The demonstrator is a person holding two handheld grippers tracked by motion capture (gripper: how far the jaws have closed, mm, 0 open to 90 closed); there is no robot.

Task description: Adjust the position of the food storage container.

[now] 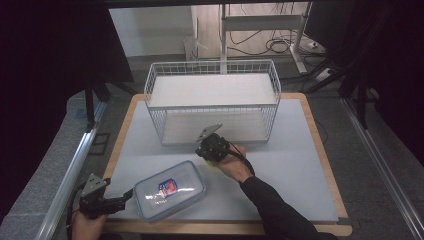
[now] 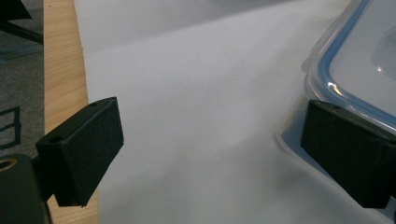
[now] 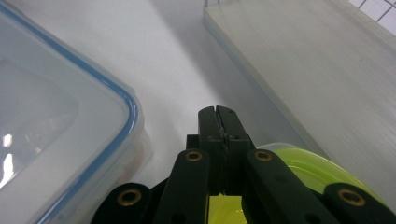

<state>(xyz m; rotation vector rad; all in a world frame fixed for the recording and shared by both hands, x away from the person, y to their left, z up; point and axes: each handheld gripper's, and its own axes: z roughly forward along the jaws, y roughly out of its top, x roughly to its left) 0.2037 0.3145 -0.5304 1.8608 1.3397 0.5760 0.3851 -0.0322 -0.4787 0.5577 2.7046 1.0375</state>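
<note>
A clear plastic box with a blue-sealed lid (image 1: pixel 169 190) lies at the front left of the white mat. My left gripper (image 1: pixel 122 199) is open at the box's left corner. In the left gripper view (image 2: pixel 210 154) its jaws stand wide, the right one resting at the edge of the box (image 2: pixel 359 60), with bare mat between them. My right gripper (image 1: pixel 202 151) sits low over the mat between the box and the wire rack. Its jaws (image 3: pixel 219 116) are pressed together with nothing seen between them. A yellow-green round thing (image 3: pixel 299 163) shows beneath its linkage; I cannot tell what it is.
A white two-tier wire rack (image 1: pixel 210 65) stands at the back middle of the mat, and its lower white board (image 3: pixel 317 60) lies just right of my right gripper. The mat (image 1: pixel 290 165) lies on a wooden board (image 2: pixel 63 56). Metal rails run down both sides.
</note>
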